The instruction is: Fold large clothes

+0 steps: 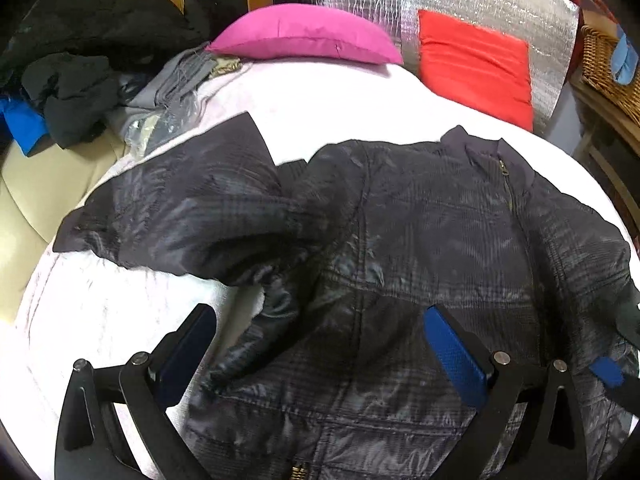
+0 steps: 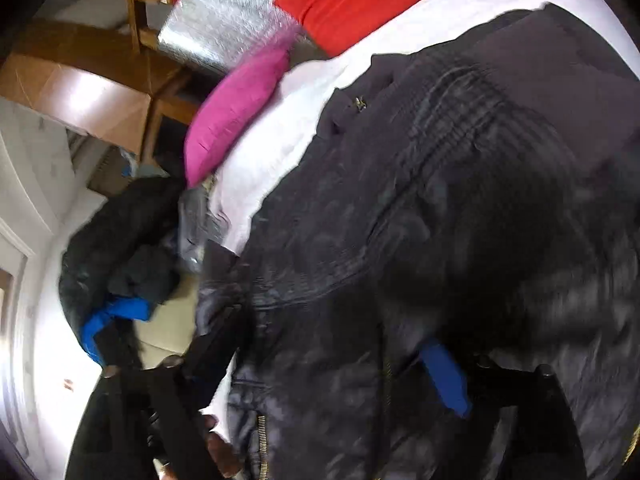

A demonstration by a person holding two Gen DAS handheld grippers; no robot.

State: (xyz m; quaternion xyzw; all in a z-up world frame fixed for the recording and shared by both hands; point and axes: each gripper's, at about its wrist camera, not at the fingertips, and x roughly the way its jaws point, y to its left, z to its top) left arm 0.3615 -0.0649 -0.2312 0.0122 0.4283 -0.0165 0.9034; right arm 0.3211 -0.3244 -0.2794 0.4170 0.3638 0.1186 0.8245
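Two tongs, both gaping, gripping nothing: your left gripper (image 1: 320,344) is hovering over the dark jacket (image 1: 420,240), which is lying zipped-front-up on the white sheet (image 1: 340,100) beneath both. Your right gripper (image 2: 332,356) is spanning the hem zipper, likely readying a fresh hold. One sleeve (image 1: 180,200) is lying crosswise ahead-left, seemingly folded in.

A bed (image 1: 328,104) with a pale cover carries a dark jacket (image 1: 420,240) spread front up, a pink pillow (image 1: 304,40) and folded grey clothes (image 1: 176,80).
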